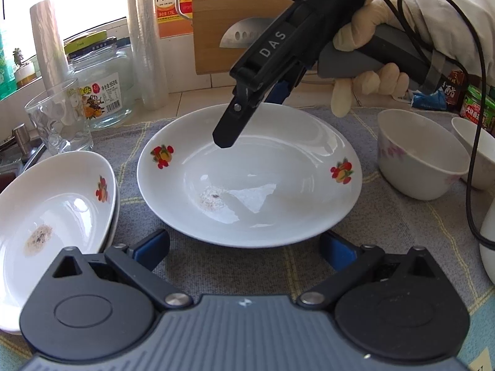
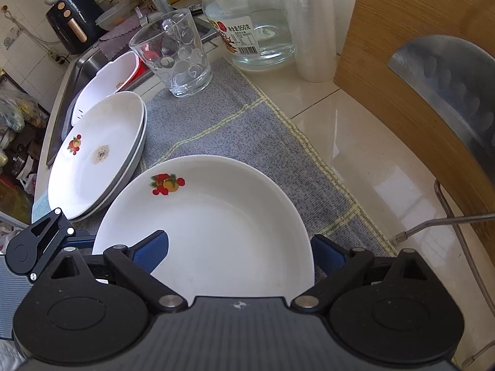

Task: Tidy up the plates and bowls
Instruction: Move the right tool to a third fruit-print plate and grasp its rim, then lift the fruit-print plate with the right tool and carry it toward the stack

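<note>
Right now a white plate point(image 1: 247, 182) with small fruit prints on its rim sits in the middle of a grey mat point(image 1: 386, 232) on the bench, a speck of brownish residue near its centre. The left gripper point(image 1: 244, 247) waits at the plate's near edge with its blue-padded fingers point(image 1: 151, 249) spread wide, one to either side of the rim and gripping nothing. The right gripper point(image 2: 239, 252) comes in over the opposite edge, held in a gloved hand point(image 1: 365, 61). Its fingers point(image 2: 153, 249) are also spread wide: from its own camera one blue pad lies over the plate's inside and the other just outside the rim, though I cannot tell whether either touches the china.

To the left of this plate, a stack of matching plates point(image 2: 99, 154) rests at the mat's edge, the top one soiled with a dark smudge. Beyond them stands a dimpled drinking glass point(image 2: 174, 55), then a labelled glass jar point(image 2: 250, 21). On the far right of the mat are a white bowl point(image 1: 420, 154) with a faint pink pattern and a second bowl point(image 1: 473, 151) just beside it. A wooden cutting board point(image 2: 417, 92) leans at the back with a cleaver point(image 2: 448, 83) against it.
</note>
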Available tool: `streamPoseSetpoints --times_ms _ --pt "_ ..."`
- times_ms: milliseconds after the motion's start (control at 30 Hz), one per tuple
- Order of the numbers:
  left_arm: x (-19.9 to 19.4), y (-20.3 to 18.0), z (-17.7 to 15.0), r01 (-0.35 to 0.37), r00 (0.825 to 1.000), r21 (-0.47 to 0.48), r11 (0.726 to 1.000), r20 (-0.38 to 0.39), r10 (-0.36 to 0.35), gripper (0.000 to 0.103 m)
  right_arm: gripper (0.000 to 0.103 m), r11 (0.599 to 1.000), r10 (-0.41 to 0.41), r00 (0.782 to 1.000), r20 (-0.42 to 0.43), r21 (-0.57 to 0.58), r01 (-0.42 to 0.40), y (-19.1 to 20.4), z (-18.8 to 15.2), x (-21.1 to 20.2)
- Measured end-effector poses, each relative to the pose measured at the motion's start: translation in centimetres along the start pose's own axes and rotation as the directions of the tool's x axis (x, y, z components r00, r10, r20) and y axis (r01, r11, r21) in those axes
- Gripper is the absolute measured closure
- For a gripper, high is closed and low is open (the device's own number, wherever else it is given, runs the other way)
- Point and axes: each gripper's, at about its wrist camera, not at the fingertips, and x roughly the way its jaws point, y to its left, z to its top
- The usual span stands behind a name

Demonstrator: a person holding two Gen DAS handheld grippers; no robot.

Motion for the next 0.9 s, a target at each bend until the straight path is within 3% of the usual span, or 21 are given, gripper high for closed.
streamPoseSetpoints --times_ms 133,900 --pt "-0.11 -0.08 0.06 0.009 1.0 -0.001 1.0 0.012 -0.009 0.001 0.011 1.0 0.013 1.0 -0.013 -0.003 -0.013 -0.09 0.17 -0.16" --pt "-0.14 0.0 0.59 0.02 1.0 0.038 0.999 -0.008 -0.019 0.002 0.011 1.0 0.013 1.0 -0.024 0.011 -0.012 0.18 -0.18 -0.55"
